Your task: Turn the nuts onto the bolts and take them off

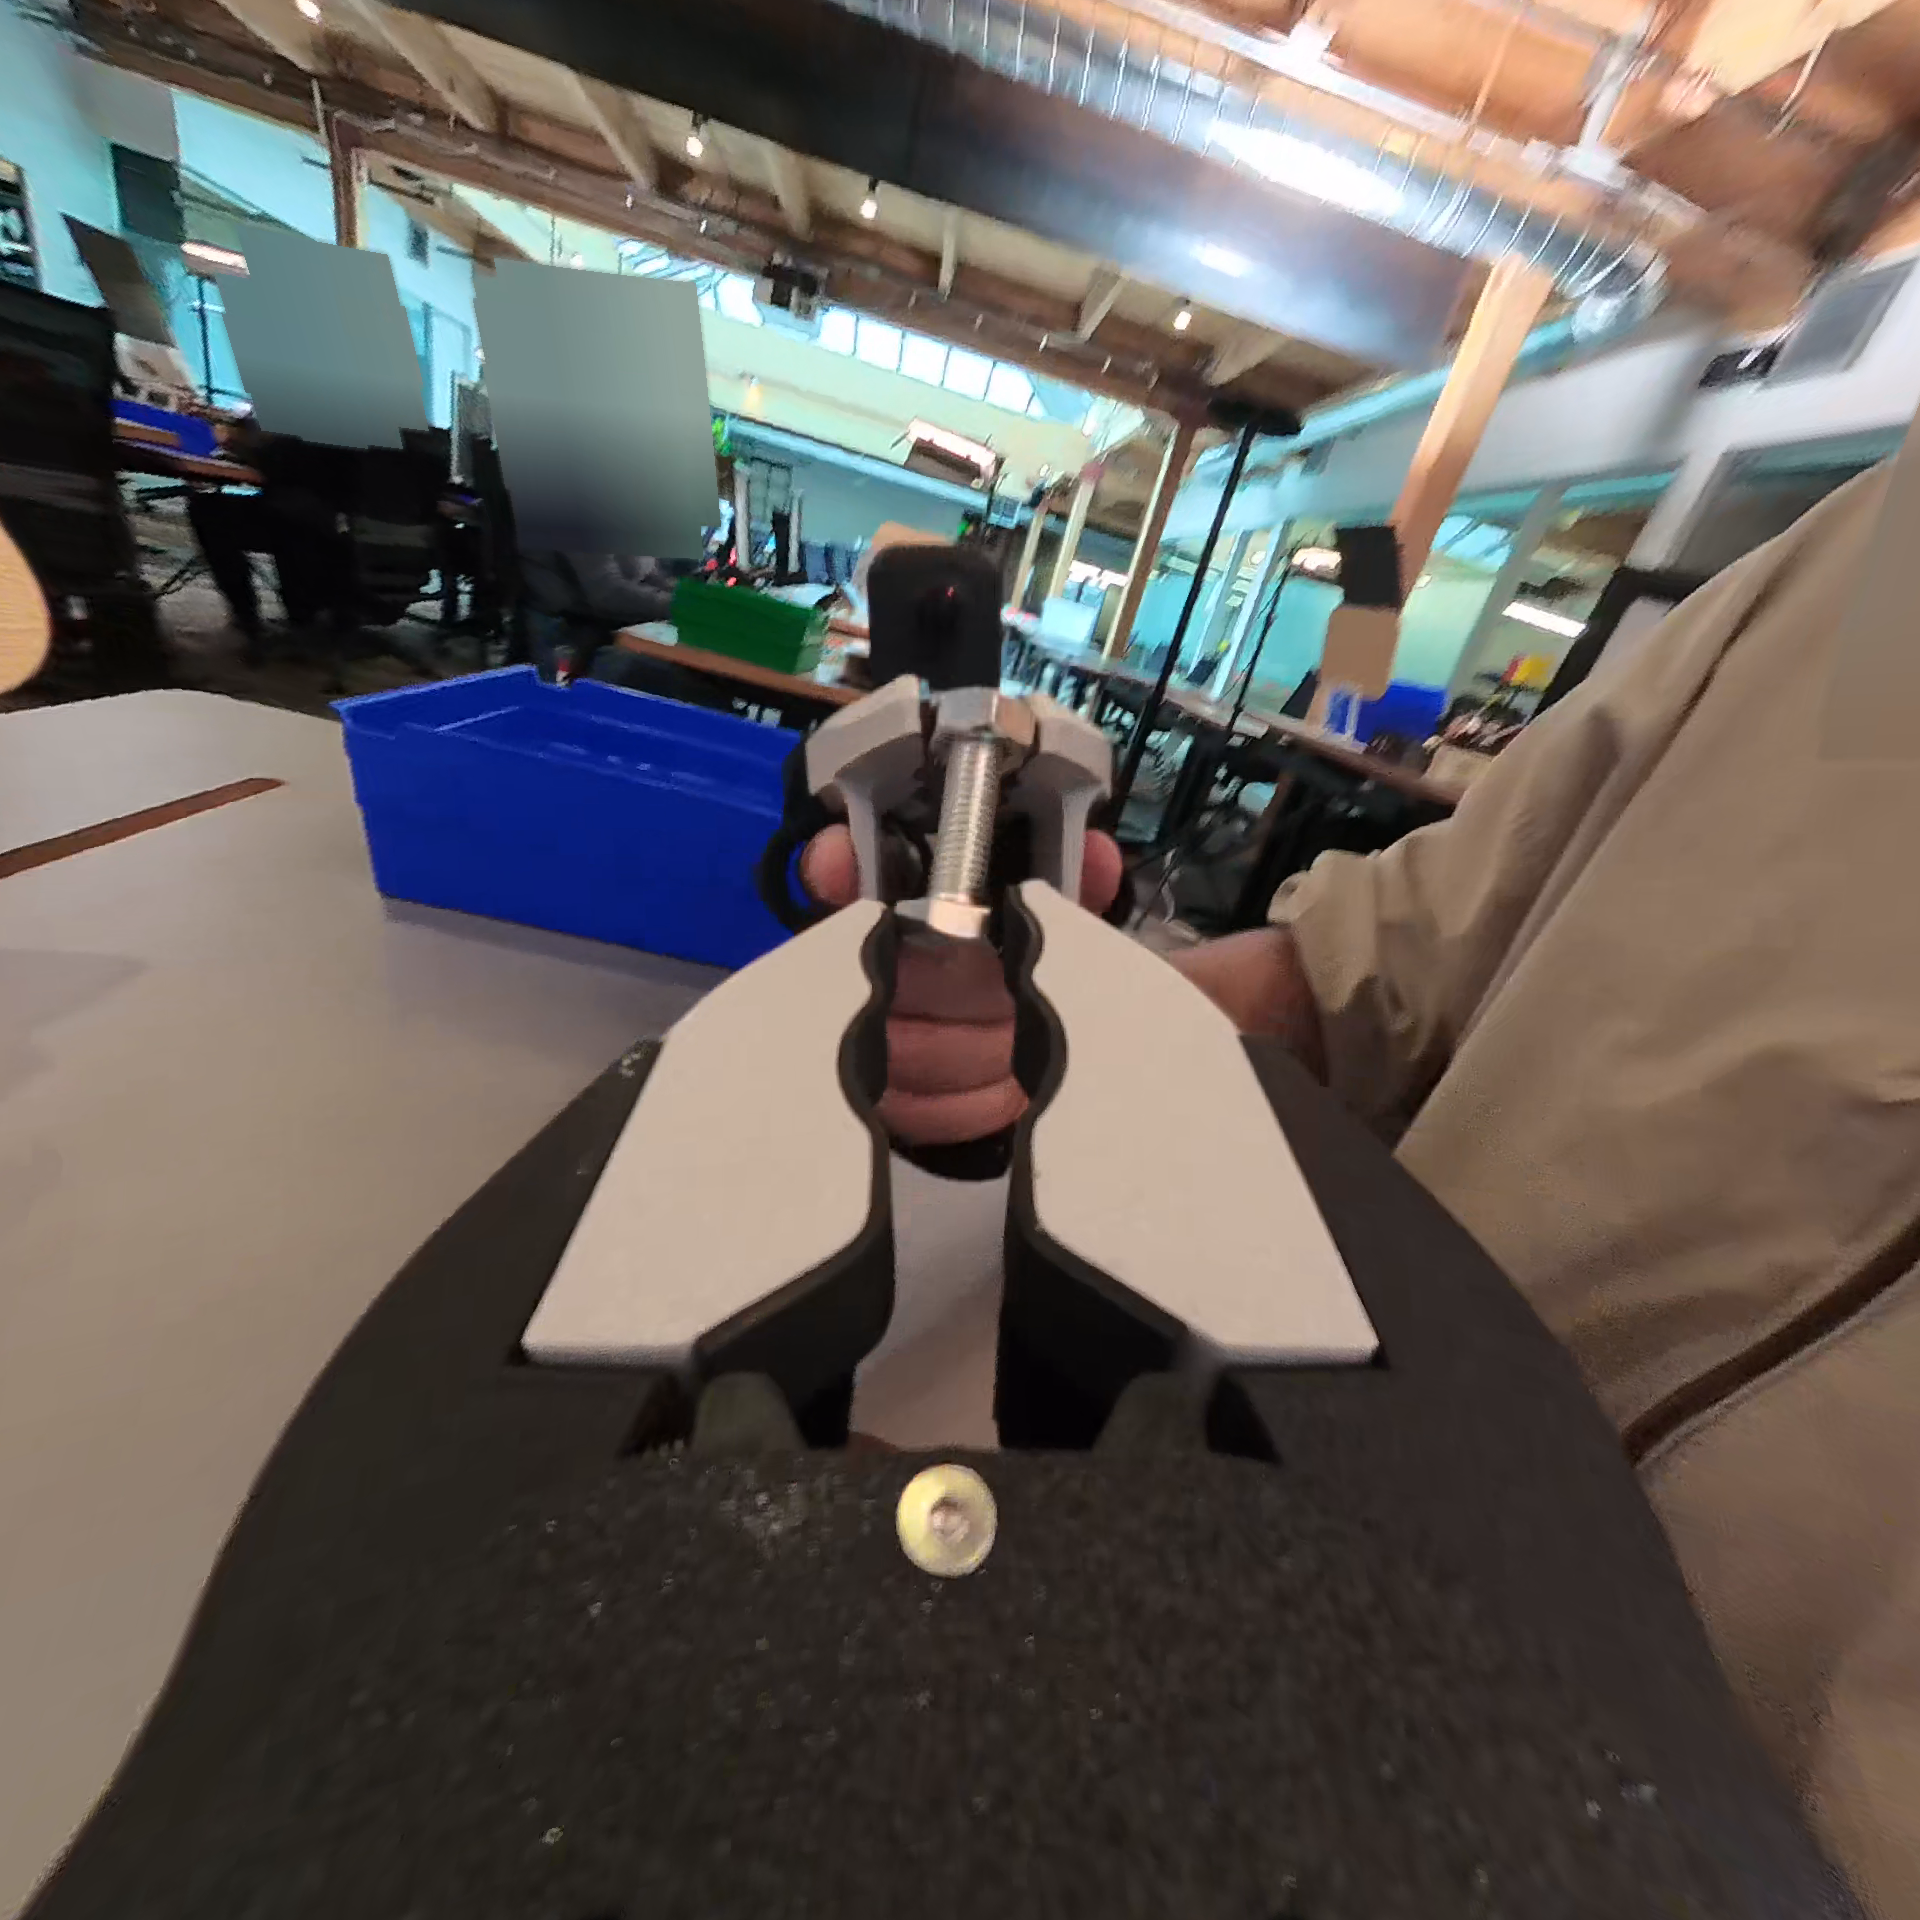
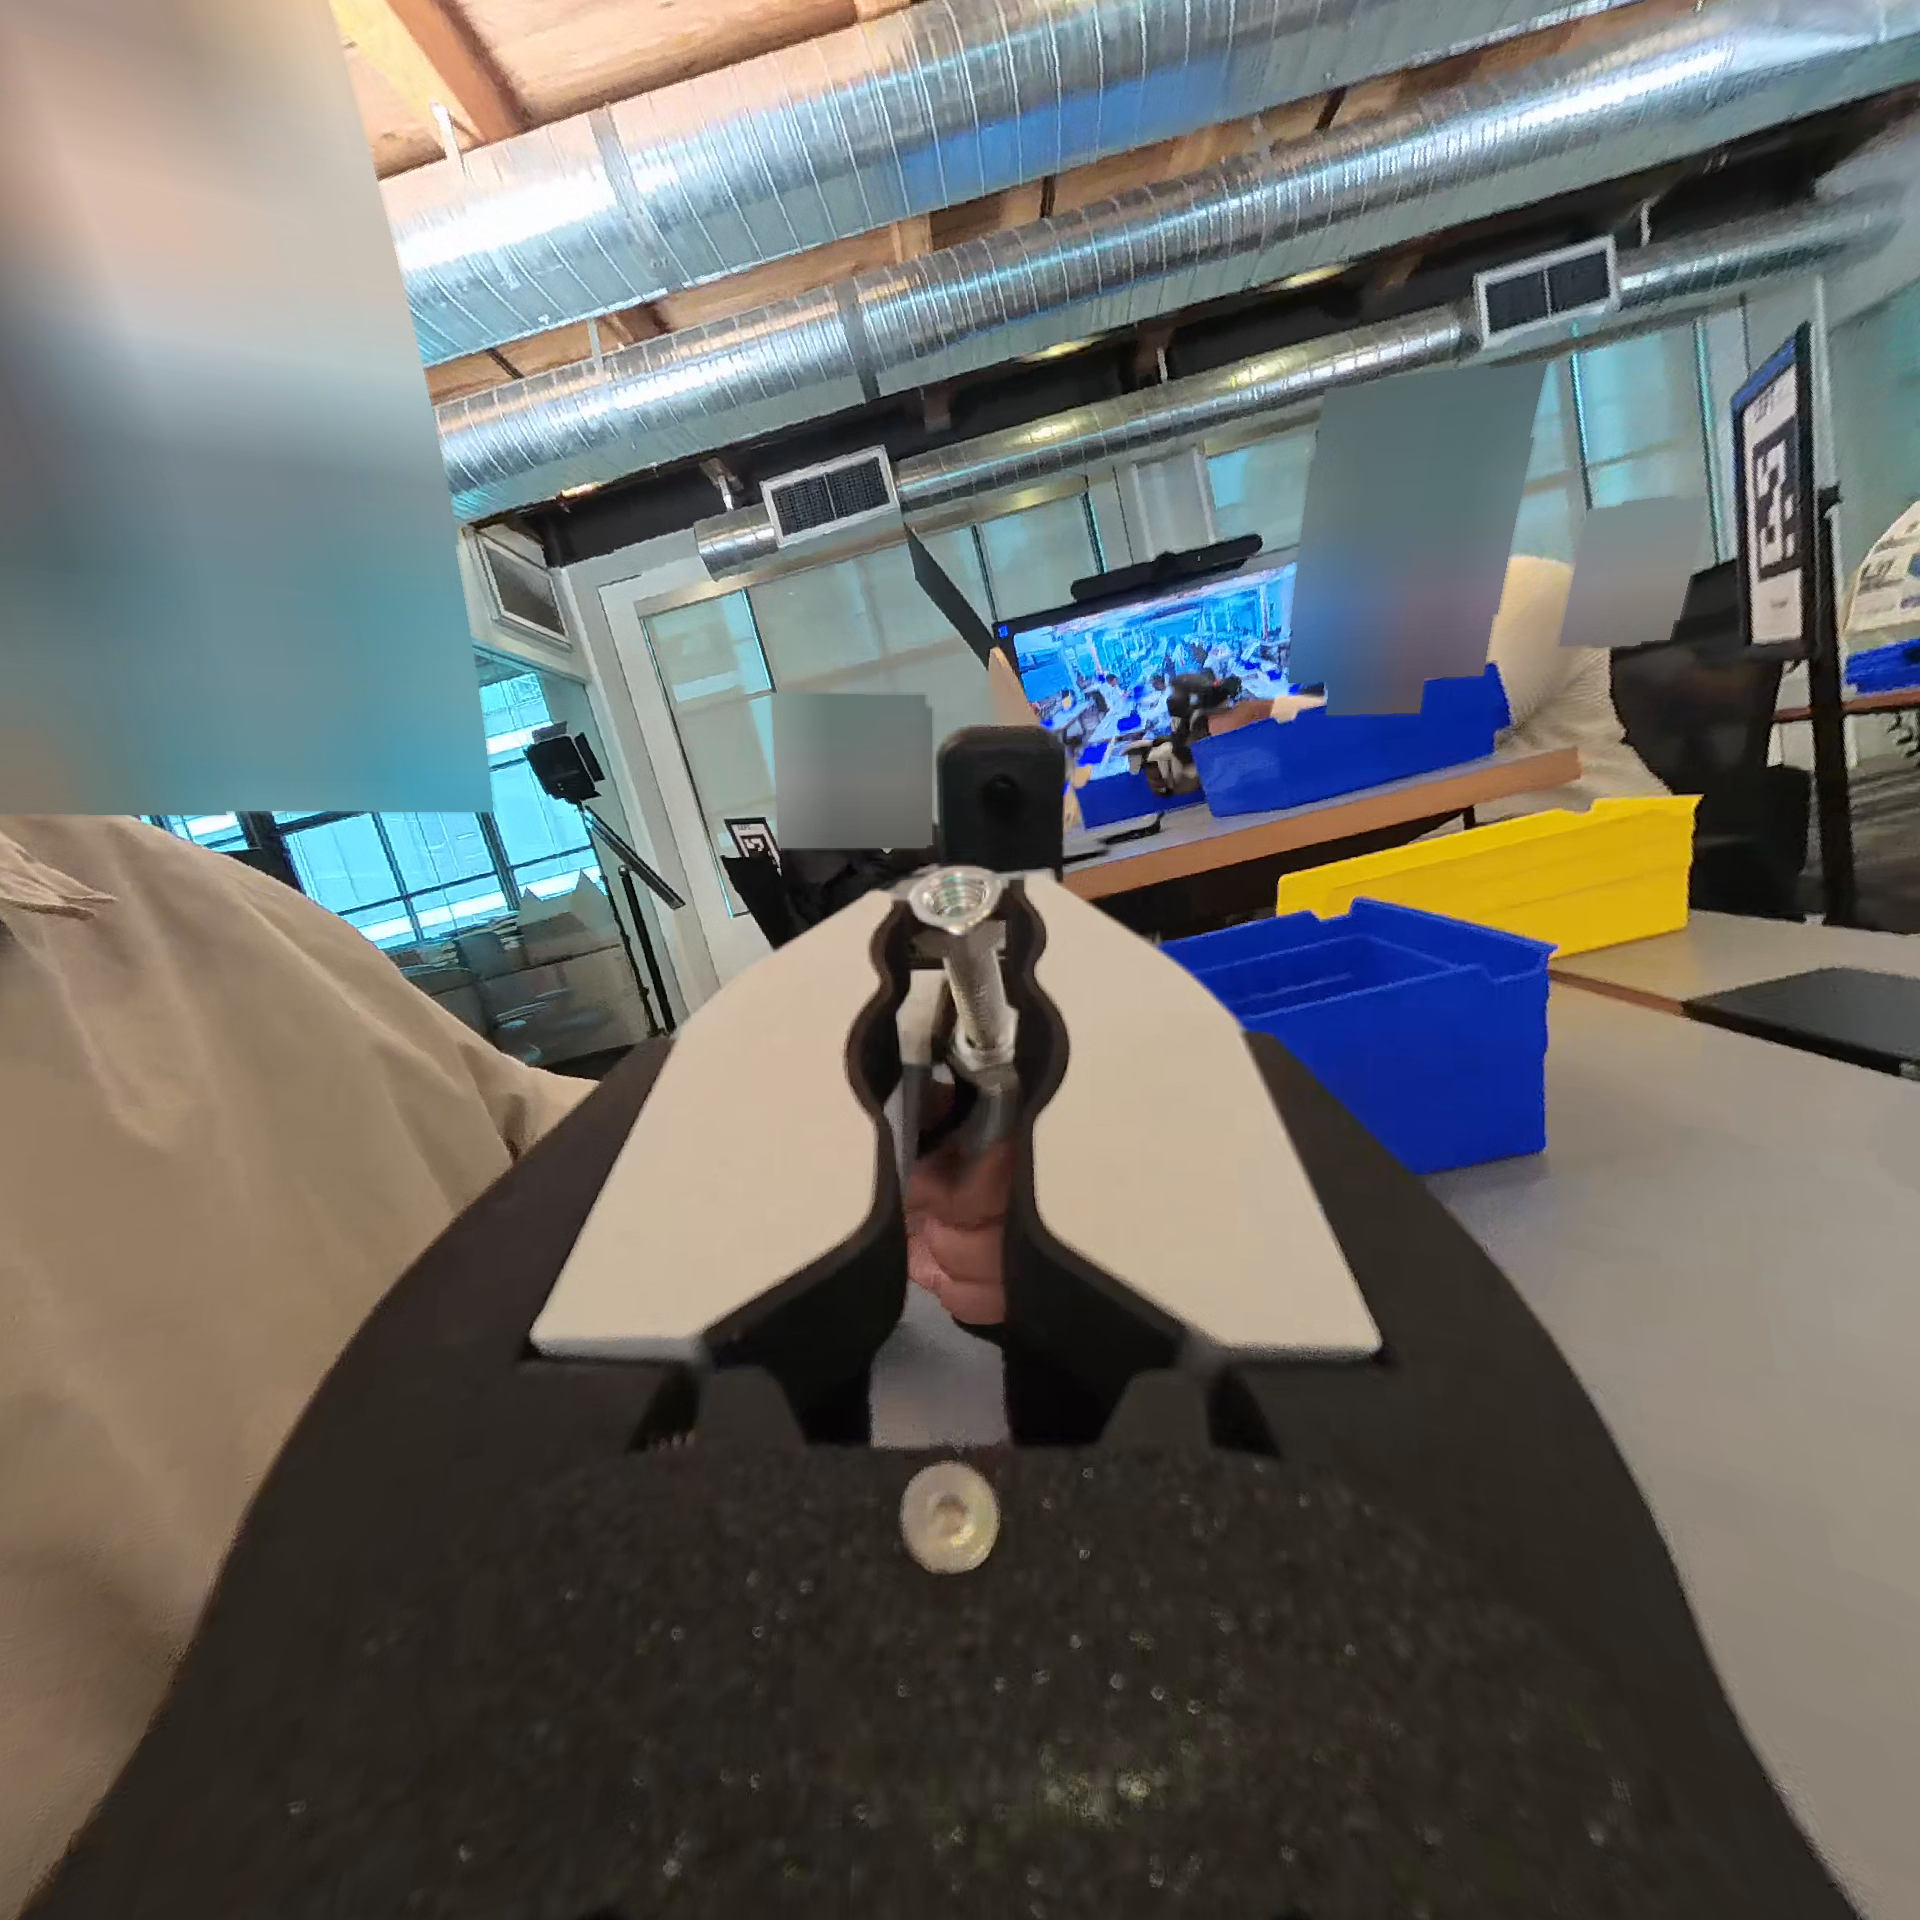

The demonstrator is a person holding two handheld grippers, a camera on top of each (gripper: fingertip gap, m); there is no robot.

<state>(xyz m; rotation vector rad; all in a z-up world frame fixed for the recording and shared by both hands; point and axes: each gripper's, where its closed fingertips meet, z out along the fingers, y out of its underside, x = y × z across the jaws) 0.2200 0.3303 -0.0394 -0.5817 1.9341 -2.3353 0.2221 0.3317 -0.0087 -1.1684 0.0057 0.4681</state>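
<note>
Left wrist view: left gripper point(image 1: 940, 935) clamped narrow, fingers point(image 1: 769, 1122) pinching the hex head of a steel bolt point(image 1: 961, 821), held in the air above the grey table point(image 1: 208, 1039), a blue bin point(image 1: 561, 800) well behind. Threaded shank pointing away toward the right gripper point(image 1: 971, 722), closed on the nut point(image 1: 977, 715) at the bolt's far tip. Right wrist view: nut pinched at the very fingertips, threaded hole facing the camera, bolt running off beyond it to the other fingers; how far threaded on, cannot tell. Both parts likely stiff, small, fairly heavy for their size and slick on smooth pads. Best taken on opposite hex flats, never on the threads; keep the axes lined up to avoid cross-threading or a dropped nut.
</note>
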